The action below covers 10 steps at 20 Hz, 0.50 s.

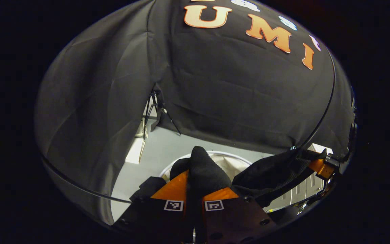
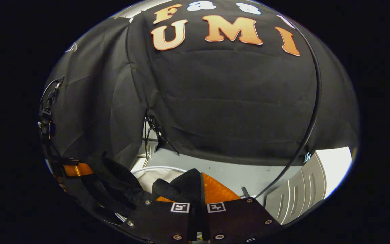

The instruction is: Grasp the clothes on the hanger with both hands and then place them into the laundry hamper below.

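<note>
Both tongs, left (image 1: 195, 189) and right (image 2: 198, 193), are pinching the black garment (image 1: 266, 176) above the white hamper (image 1: 230, 159); its slack middle risks draping over the rim.

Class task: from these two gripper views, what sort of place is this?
Probably a cloth-walled recording booth set up for laundry: black cloth wall, grey floor, and a white laundry hamper beneath the black garment pinched by the left gripper.

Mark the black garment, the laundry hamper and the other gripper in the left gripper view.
black garment (image 1: 203, 169): left gripper view, bunched fold between the fingers.
laundry hamper (image 1: 229, 154): left gripper view, white rim behind the garment.
right gripper (image 1: 320, 167): left gripper view, orange finger at right edge.
</note>
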Tool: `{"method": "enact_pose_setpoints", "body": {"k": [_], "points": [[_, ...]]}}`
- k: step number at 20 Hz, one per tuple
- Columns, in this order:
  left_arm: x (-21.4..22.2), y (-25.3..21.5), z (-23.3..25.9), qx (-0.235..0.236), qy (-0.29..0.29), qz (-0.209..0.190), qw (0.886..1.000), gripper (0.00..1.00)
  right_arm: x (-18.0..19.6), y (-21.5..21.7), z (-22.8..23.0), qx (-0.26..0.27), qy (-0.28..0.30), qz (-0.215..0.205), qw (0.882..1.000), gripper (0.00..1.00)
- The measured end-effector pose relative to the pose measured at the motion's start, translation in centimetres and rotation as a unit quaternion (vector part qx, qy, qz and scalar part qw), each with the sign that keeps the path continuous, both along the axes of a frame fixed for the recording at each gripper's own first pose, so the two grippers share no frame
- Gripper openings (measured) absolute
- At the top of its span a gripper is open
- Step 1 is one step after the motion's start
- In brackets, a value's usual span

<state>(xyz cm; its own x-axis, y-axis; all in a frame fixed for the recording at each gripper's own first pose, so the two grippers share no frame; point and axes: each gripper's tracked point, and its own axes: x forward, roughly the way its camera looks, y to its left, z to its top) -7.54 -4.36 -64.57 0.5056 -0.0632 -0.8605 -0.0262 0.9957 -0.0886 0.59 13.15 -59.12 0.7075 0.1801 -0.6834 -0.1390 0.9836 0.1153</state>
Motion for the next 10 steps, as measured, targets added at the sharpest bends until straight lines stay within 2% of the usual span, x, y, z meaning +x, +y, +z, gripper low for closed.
{"method": "enact_pose_setpoints", "body": {"k": [4, 9, 10], "points": [[-1.5, -0.3, -3.4, 0.018, 0.042, 0.000, 0.999, 0.07, -1.3, -0.9, -3.7, -0.017, 0.044, -0.001, 0.999, 0.07], [-3.6, 0.0, -6.4, 0.018, 0.091, 0.018, 0.995, 0.16, -2.0, -1.5, -5.7, -0.029, 0.066, -0.001, 0.997, 0.10], [-3.9, -0.3, -6.8, 0.015, 0.099, 0.013, 0.995, 0.12, -2.1, -1.6, -6.1, -0.029, 0.072, -0.004, 0.997, 0.10]]}}
